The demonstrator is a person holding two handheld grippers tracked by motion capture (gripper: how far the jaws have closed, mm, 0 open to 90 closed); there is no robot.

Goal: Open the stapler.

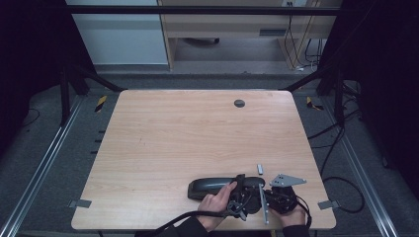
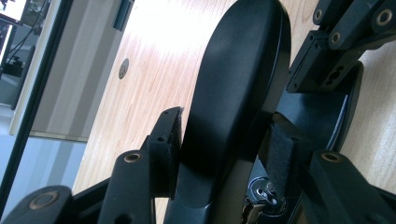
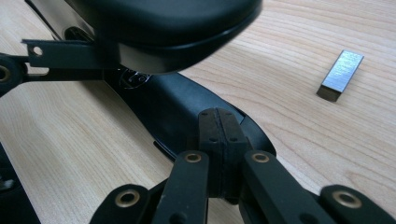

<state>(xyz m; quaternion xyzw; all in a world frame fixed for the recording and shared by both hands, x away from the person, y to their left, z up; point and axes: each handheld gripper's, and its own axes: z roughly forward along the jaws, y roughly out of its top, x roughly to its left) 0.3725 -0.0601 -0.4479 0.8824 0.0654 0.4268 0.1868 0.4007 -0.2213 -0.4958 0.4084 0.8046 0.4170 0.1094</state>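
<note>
A black stapler (image 1: 211, 187) lies near the table's front edge, its top arm (image 2: 233, 79) swung up off its base (image 2: 322, 116). My left gripper (image 2: 226, 135) is shut on that top arm, one pad (image 2: 173, 135) against each side of it. In the high view the left gripper (image 1: 240, 191) sits at the stapler's right end, a hand behind it. My right gripper (image 3: 222, 135) is shut with nothing between its pads, its tips over the stapler's base (image 3: 173, 107), below the raised arm (image 3: 163, 28). The right gripper (image 1: 271, 195) carries a grey plate (image 1: 287, 180).
A small metal block (image 3: 341, 74), which may be a strip of staples, lies on the wood to the right of the stapler (image 1: 260, 169). A round grey cap (image 1: 239, 103) sits at the far side of the wooden table (image 1: 188, 133). Cables trail off the front edge.
</note>
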